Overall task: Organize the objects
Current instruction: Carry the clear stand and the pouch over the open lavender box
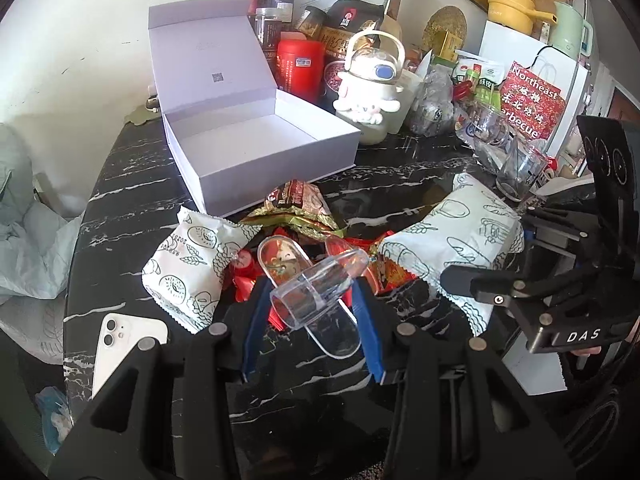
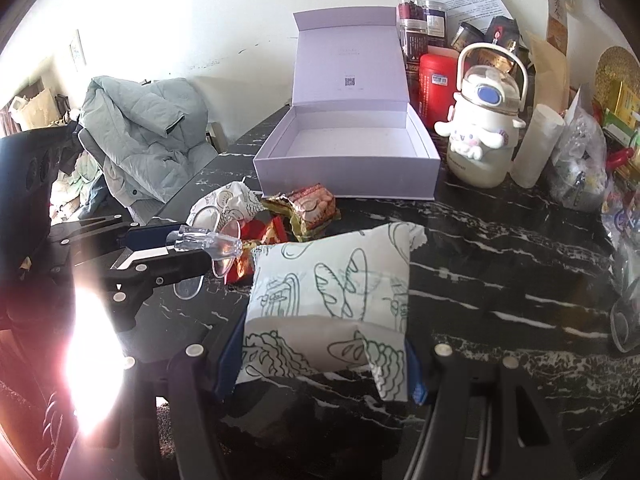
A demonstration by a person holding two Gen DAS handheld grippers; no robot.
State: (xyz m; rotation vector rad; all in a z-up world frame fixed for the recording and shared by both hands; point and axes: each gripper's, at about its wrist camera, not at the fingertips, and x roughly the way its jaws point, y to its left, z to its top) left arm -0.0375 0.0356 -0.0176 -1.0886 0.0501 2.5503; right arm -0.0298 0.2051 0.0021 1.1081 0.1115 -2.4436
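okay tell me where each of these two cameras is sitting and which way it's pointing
Left wrist: sits on the left claw, looking along its blue pads at a clear plastic scoop they hold; the right claw's body shows at right.
Right wrist: sits on the right claw, holding a white snack packet; the left claw shows at left.
Shared: open lavender box, marble table.

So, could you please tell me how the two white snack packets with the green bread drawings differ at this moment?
The right packet is gripped between the right gripper's fingers; the left packet lies free on the black marble table, beside the left gripper, which holds a clear plastic piece instead. The right packet looks larger and longer, the left one smaller and squarer. Both are white, crimped-edged and printed with green line drawings.
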